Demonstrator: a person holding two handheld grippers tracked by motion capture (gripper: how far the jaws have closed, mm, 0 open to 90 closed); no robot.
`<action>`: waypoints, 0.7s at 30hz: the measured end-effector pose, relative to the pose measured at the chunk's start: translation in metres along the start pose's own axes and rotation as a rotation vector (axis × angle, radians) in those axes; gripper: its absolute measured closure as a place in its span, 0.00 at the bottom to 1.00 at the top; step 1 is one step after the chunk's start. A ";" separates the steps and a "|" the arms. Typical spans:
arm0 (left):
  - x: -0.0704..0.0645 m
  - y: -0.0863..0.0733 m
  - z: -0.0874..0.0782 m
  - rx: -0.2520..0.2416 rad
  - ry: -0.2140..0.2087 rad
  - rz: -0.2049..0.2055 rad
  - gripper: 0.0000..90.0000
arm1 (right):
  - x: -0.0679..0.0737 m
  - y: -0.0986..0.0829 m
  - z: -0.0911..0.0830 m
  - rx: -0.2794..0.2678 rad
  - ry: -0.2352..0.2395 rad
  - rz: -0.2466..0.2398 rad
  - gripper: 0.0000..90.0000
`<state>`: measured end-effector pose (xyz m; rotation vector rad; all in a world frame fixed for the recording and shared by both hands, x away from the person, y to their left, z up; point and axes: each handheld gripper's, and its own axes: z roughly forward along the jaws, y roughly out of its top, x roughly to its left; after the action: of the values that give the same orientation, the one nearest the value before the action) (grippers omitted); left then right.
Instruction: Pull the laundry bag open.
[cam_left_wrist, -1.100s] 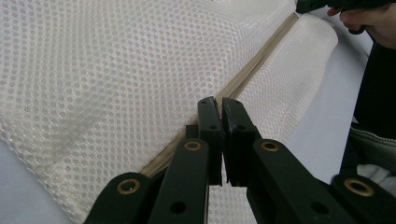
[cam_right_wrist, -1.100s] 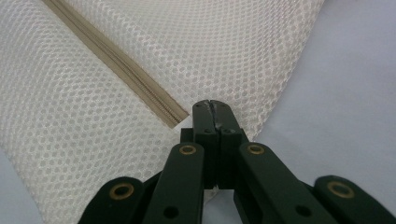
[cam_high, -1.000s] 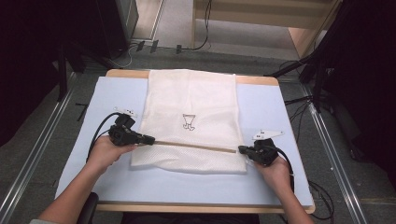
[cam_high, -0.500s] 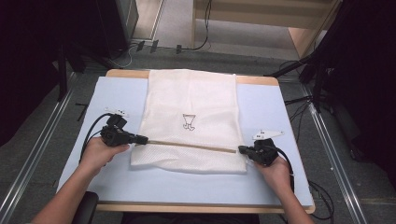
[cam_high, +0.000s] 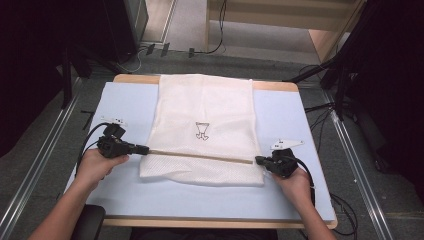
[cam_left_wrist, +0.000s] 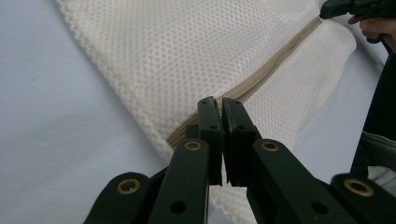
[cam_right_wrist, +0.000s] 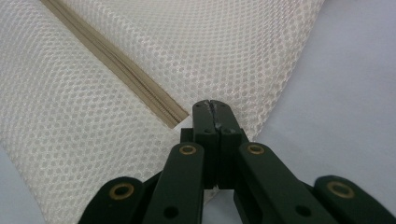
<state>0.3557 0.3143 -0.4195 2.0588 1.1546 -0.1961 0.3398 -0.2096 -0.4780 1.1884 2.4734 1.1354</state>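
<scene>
Dark room all around, cables on the grey floor, and a wooden table (cam_high: 210, 221) with a pale blue mat (cam_high: 125, 100) in the middle of it. Lying flat on the mat is a white mesh laundry bag (cam_high: 205, 105), with a little printed logo (cam_high: 202, 130) near its centre and a beige zipper (cam_high: 200, 155) running straight across the near part.

So where are we with the zipper? The left gripper (cam_high: 142, 149) sits at the bag's left edge, right at that end of the zipper. In the left gripper view (cam_left_wrist: 219, 103) the jaws are nearly together with a thin slit between them, over the zipper's end. I honestly can't see a pull tab in there, the jaws cover that spot, so whether it's pinching the slider or just fabric is a guess.

The right gripper (cam_high: 259, 160) is at the opposite end. In the right gripper view (cam_right_wrist: 211, 105) the jaws are pressed tight on the mesh edge just beside where the zipper stops, looks like it's anchoring the bag.

My read: the zipper looks flat and shut along its whole visible length, no gaping opening anywhere. So either it's just about done, or it's about to be opened. Bag is held taut at both ends either way.
</scene>
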 end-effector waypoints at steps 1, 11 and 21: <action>0.002 -0.001 -0.002 -0.004 0.001 -0.005 0.98 | 0.000 0.000 0.000 -0.001 0.000 0.000 1.00; 0.011 -0.013 -0.014 -0.026 0.010 -0.032 0.98 | 0.000 0.000 0.000 -0.001 0.000 0.000 1.00; 0.012 -0.016 -0.016 -0.028 0.042 -0.039 0.99 | 0.000 0.000 0.000 0.000 0.001 0.001 1.00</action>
<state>0.3470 0.3383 -0.4220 2.0253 1.2167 -0.1554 0.3397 -0.2091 -0.4781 1.1889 2.4740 1.1365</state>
